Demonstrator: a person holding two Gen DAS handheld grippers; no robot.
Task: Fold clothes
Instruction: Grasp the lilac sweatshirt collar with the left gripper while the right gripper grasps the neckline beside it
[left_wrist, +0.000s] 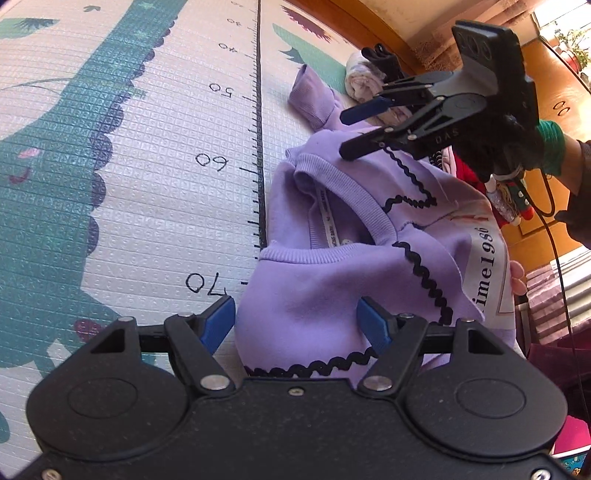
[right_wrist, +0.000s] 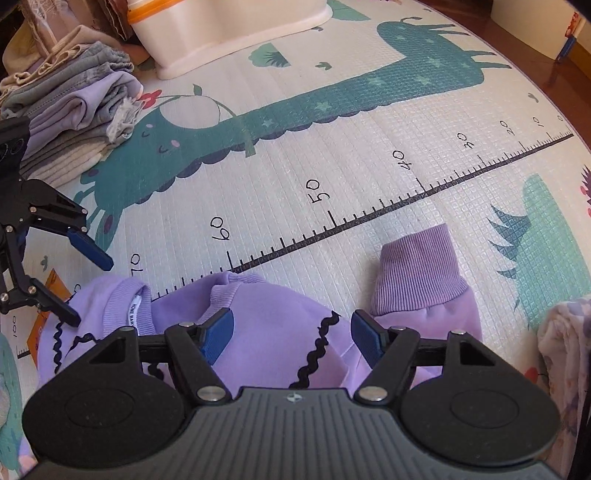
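Note:
A lilac sweatshirt (left_wrist: 314, 288) with black wavy trim and a ribbed collar lies crumpled on the play mat (left_wrist: 147, 166), along its printed ruler line. One ribbed cuff (right_wrist: 417, 273) sticks out flat to the right. My left gripper (left_wrist: 295, 321) hangs open over the shoulder part, with cloth under and between its blue pads, which do not pinch it. My right gripper (right_wrist: 291, 332) is open too, just above the chest trim (right_wrist: 317, 350) near the sleeve. The left wrist view shows the right gripper (left_wrist: 345, 134) over the collar; the right wrist view shows the left gripper (right_wrist: 90, 290) beside the neckline.
A stack of folded clothes (right_wrist: 74, 110) sits at the mat's far left beside a white tub (right_wrist: 229, 33). A patterned garment (right_wrist: 561, 350) lies at the right edge. A rolled white cloth (left_wrist: 364, 79) lies beyond the cuff. Wooden floor (left_wrist: 554, 92) borders the mat.

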